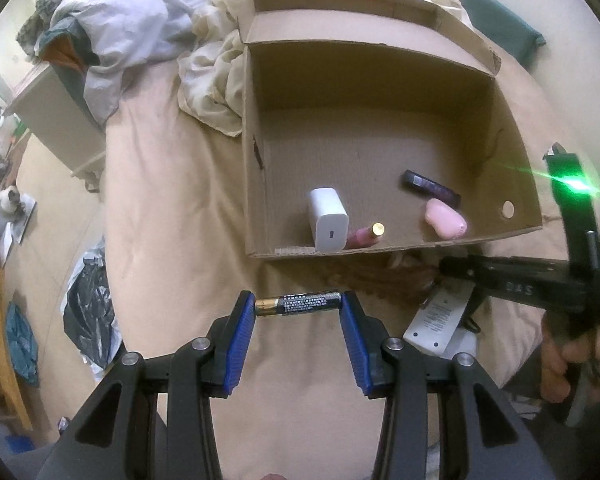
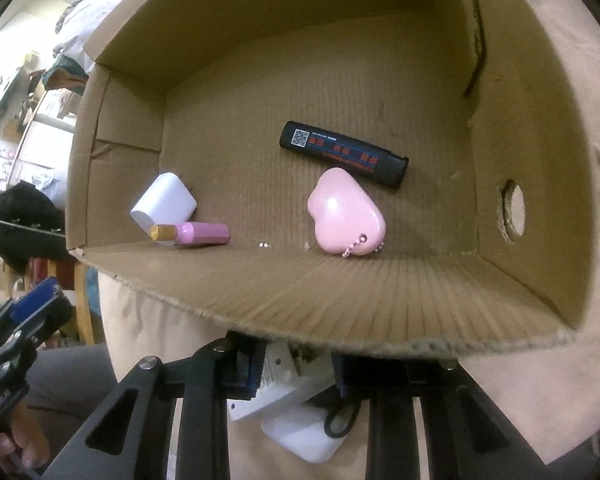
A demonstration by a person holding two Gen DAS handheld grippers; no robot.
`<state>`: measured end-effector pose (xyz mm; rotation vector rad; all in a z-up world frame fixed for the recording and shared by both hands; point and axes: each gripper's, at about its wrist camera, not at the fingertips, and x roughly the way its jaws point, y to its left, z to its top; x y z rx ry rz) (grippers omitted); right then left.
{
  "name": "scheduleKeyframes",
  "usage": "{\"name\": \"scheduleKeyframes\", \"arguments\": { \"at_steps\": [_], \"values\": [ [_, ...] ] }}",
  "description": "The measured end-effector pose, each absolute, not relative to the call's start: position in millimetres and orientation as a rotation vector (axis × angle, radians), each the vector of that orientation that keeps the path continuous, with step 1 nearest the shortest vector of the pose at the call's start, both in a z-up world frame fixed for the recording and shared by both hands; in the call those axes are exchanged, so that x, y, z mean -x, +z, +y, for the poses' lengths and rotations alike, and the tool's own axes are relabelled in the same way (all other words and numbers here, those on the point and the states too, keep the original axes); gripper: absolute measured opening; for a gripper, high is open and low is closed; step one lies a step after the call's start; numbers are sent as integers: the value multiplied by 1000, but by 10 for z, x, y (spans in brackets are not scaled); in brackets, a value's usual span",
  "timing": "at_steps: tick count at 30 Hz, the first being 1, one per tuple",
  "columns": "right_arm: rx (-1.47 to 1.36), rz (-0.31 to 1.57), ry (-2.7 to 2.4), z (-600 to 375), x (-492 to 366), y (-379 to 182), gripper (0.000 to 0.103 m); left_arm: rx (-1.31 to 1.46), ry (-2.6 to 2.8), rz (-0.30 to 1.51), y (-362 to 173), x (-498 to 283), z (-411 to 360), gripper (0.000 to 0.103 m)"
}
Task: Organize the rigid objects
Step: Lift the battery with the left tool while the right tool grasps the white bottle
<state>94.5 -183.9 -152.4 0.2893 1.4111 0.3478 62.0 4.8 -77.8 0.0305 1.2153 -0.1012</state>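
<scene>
Across the beige bedcover, our left gripper (image 1: pixel 298 304) pinches a battery (image 1: pixel 299 303) end to end, crosswise, just short of the cardboard box (image 1: pixel 380 246), while our right gripper (image 2: pixel 296 364) closes around a white device (image 2: pixel 284 384) beside it.

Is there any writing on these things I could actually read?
Battery: white print, too small to read.
Black lighter: a square code and red marks, blurred.
White device: lines of small print, unreadable.
Right gripper: pale lettering on its body in the left view, too blurred to read.
</scene>
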Motion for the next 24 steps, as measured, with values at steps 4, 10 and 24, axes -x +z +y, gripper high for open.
{"name": "scheduleKeyframes", "arguments": {
  "at_steps": [4, 10, 24],
  "values": [
    [-305, 1389, 354, -1917, -913, -1444, 29, -31, -85, 1212, -788, -621, 72, 40],
    [-340, 1351, 362, -2016, -788, -1253, 29, -30, -49, 1211, -823, -624, 138, 40],
    [-325, 1239, 402, -2273, -414, -508, 29, -5, -36, 1136, -566, -553, 182, 40]
  ]
}}
